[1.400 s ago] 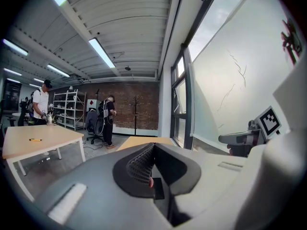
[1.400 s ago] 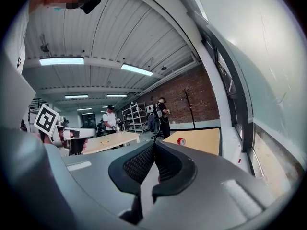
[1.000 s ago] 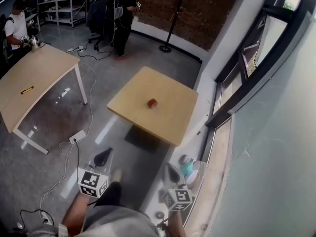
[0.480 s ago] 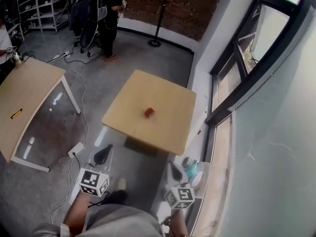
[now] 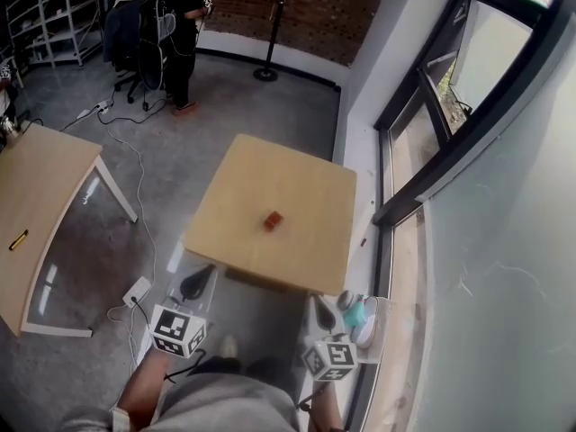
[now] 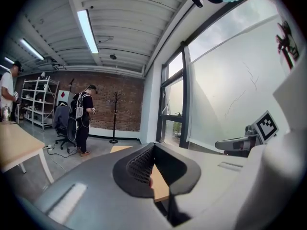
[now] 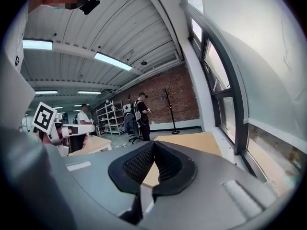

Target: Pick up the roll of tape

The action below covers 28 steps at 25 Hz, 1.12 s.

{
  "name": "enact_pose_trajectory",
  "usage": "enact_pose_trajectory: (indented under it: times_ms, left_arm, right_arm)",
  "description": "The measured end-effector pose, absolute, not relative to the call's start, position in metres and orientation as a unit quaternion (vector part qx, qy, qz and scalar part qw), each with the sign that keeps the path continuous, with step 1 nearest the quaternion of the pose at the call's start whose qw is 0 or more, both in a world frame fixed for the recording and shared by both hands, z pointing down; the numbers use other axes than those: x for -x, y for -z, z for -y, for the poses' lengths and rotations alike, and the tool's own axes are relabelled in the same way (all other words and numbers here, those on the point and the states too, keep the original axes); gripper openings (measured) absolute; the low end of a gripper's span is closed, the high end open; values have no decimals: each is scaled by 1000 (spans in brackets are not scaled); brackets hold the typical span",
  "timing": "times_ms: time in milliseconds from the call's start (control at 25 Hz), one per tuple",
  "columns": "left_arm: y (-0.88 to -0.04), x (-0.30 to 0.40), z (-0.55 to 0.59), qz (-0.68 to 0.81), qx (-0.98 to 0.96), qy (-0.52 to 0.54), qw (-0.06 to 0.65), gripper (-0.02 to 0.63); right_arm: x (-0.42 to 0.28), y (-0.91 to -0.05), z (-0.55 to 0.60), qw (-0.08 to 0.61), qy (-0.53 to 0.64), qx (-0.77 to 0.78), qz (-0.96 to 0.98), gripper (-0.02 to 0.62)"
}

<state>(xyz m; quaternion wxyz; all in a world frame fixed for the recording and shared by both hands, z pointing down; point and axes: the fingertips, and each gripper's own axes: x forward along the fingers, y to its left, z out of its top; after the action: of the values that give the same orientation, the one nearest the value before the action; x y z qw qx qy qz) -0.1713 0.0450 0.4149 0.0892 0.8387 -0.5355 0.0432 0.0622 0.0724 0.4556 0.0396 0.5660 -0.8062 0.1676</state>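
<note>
Reddish-brown and small, the roll of tape (image 5: 273,220) lies on the square pale-wood desk (image 5: 236,180), close to that desk's middle, and it is the only thing I can see on it. Whether it lies flat or stands on edge is too small to tell.

My left claw (image 5: 196,283), grey with a black-and-white marker cube, hangs on my side of the desk's near edge, toward its left corner. My right claw (image 5: 324,314), built the same, hangs on my side of the same edge toward its right corner. Both are low and well apart from the tape, and neither is over the desk. In each gripper view the ribbed black pads meet at their tips with nothing between them, so both claws are closed and empty. Beyond them I see the desk's top stretching away.

By my reading, the step in hand is the approach: nothing has been reached for yet. The next move calls for bringing one claw over the desk's near edge and on toward the middle. Its jaws must part before it arrives, then settle on either side of the roll and close. The roll sits about as near to one claw as to the other, so either would serve. A thing this small may skid across the smooth desk if a pad nudges it first.
</note>
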Motion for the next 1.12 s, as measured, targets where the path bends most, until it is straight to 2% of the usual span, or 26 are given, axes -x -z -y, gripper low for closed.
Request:
enact_pose_trajectory:
  times_ms: [1120]
  left_arm:
    - [-494,132,105,474,-868,-99,109,0]
  right_arm:
    - [-97,-521,51,54,-200,-616,760,14]
